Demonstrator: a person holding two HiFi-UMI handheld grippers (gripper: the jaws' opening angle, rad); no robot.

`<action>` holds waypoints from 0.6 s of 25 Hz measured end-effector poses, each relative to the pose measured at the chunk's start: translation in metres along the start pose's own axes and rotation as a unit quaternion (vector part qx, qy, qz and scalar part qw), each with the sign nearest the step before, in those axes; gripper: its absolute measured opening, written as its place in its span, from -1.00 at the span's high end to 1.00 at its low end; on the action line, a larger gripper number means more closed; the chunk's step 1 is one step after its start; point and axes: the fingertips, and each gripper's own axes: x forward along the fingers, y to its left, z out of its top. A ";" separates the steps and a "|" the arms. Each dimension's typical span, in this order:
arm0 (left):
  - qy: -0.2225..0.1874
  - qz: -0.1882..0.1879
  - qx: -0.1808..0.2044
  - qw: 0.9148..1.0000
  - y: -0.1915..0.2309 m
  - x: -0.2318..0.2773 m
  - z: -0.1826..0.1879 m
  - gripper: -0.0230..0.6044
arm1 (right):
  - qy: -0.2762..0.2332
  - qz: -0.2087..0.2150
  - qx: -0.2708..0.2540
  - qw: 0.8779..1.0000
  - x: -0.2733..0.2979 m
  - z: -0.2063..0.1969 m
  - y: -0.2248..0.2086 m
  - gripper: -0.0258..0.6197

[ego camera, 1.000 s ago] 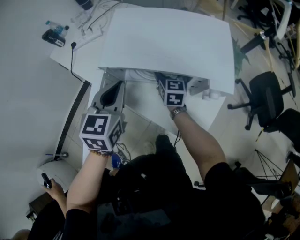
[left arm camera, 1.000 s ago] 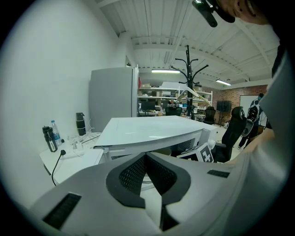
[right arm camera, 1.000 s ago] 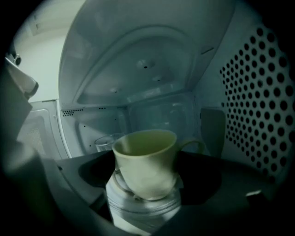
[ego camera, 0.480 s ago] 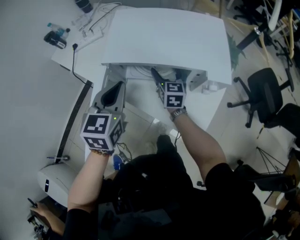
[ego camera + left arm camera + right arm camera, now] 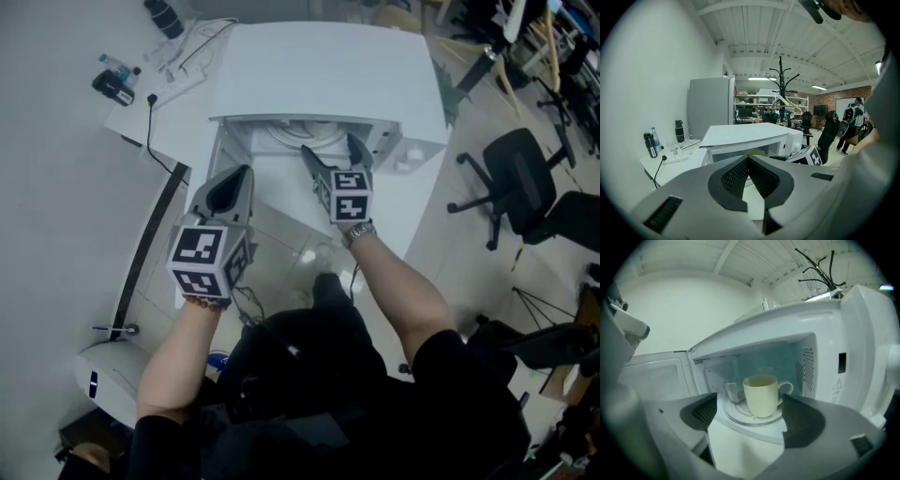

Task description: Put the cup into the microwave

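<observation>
One step seems left: on the microwave (image 5: 328,75) the door (image 5: 651,376) stands wide (off to the left) with the cup (image 5: 761,394) already on the turntable (image 5: 733,413) inside, so shutting it comes next. The right gripper (image 5: 752,417), jaws apart and empty, has backed out of the opening since a second ago; the left gripper (image 5: 748,160) has its jaws together on nothing.

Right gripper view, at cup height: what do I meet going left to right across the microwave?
open microwave door → clear glass → cup → perforated inner wall → warning label
</observation>
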 end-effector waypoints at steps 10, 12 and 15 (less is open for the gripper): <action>-0.015 -0.017 0.006 1.000 -0.015 -0.035 -0.008 0.93 | -0.014 -0.010 -0.003 1.000 -0.050 0.005 0.016 -0.50; -0.018 -0.022 0.006 1.000 -0.019 -0.042 -0.008 0.93 | -0.016 -0.011 -0.008 1.000 -0.060 0.005 0.020 -0.49; -0.028 -0.030 0.006 0.999 -0.025 -0.053 -0.007 0.93 | -0.020 -0.008 -0.014 1.000 -0.077 0.008 0.030 -0.40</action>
